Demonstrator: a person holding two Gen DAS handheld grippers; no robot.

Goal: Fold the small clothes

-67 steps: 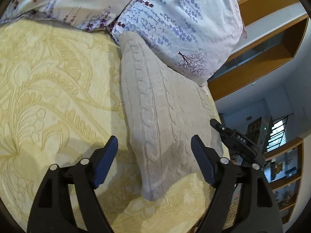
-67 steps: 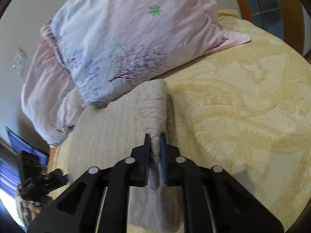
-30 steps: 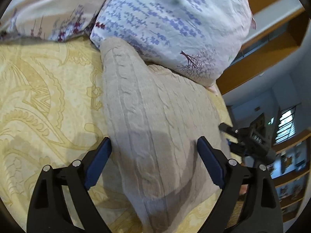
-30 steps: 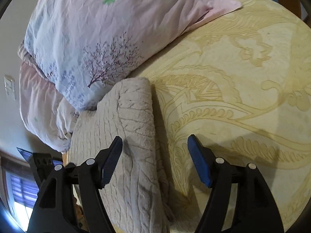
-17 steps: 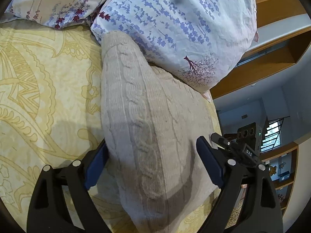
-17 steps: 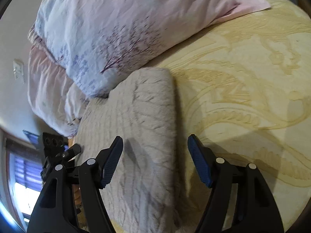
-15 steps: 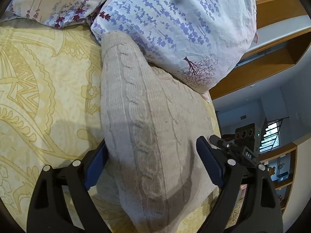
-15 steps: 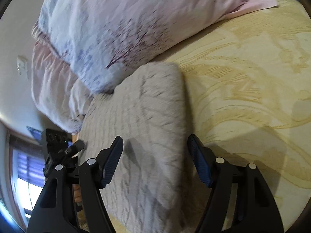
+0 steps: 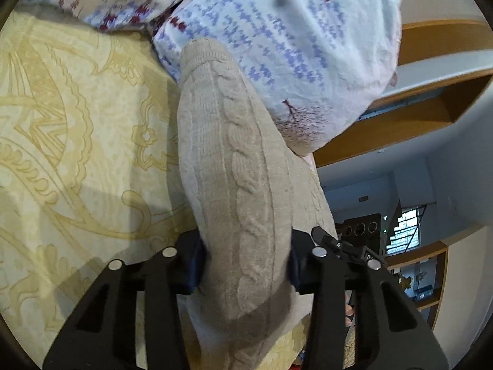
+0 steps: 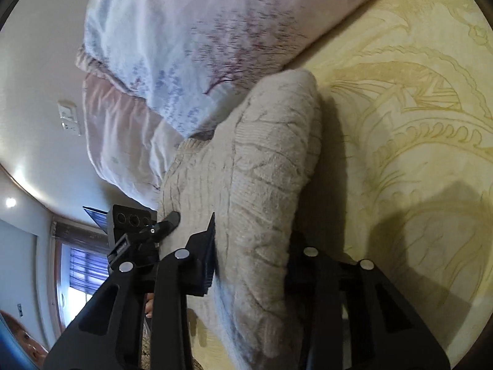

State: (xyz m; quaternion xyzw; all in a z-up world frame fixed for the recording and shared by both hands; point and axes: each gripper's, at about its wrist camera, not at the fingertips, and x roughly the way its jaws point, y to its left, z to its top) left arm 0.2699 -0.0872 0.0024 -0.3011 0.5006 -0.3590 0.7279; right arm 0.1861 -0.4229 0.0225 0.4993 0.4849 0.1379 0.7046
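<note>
Both wrist cameras sit very close above the bed [image 9: 71,129], angled downward along their fingers [image 9: 194,262] toward the pillows [image 10: 191,30]. Each looks from an opposite side of the folded beige sweater [image 9: 234,169], which fills both views, each glimpsing the other gripper.

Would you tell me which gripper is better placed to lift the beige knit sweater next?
Neither clearly: the left gripper and the right gripper are each closing on a bunched fold of the beige cable-knit sweater, so lift with both.

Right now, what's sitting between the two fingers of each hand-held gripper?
A bunched fold of the beige knit sweater: the closing left hand-held gripper and right hand-held gripper each show it in their own wrist view.
</note>
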